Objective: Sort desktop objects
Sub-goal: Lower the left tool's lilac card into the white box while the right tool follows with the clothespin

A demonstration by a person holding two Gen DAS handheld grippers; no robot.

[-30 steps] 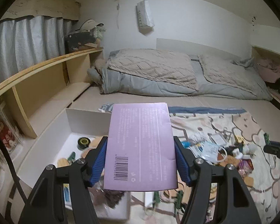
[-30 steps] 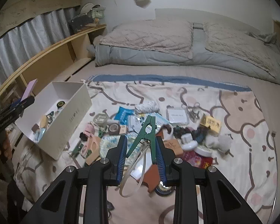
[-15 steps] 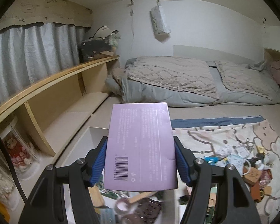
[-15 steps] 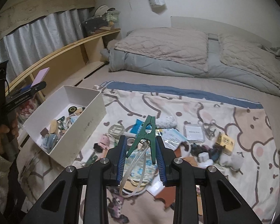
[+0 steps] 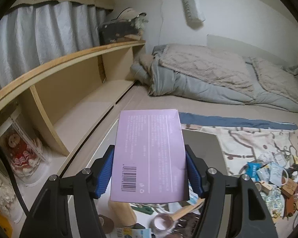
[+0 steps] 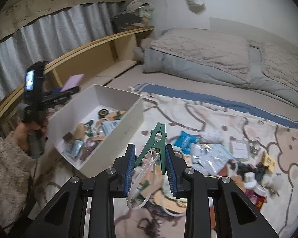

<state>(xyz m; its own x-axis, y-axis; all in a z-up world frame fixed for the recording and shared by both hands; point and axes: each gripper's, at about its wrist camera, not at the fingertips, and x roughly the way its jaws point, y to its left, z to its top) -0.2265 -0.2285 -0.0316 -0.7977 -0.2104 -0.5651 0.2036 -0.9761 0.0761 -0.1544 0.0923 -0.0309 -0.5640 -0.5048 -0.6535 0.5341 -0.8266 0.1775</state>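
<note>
My left gripper (image 5: 149, 170) is shut on a flat purple packet (image 5: 149, 156) with a barcode, held above the near end of the white box (image 5: 204, 148). In the right wrist view the same gripper (image 6: 69, 92) and packet (image 6: 72, 82) hover at the box's left side. My right gripper (image 6: 150, 164) is shut on a green clothes peg (image 6: 156, 144) with a clear loop hanging from it, held over the patterned blanket just right of the white box (image 6: 129, 119). The box holds several small items.
A pile of small loose objects (image 6: 218, 158) lies on the blanket (image 6: 248, 119) to the right. A wooden shelf (image 5: 69, 91) runs along the left wall. A folded duvet (image 6: 198, 55) lies at the back. A doll in a clear case (image 5: 21, 150) stands at far left.
My left gripper has moved left and forward with the purple packet, over the box's near end. My right gripper has swung left toward the box with the peg.
</note>
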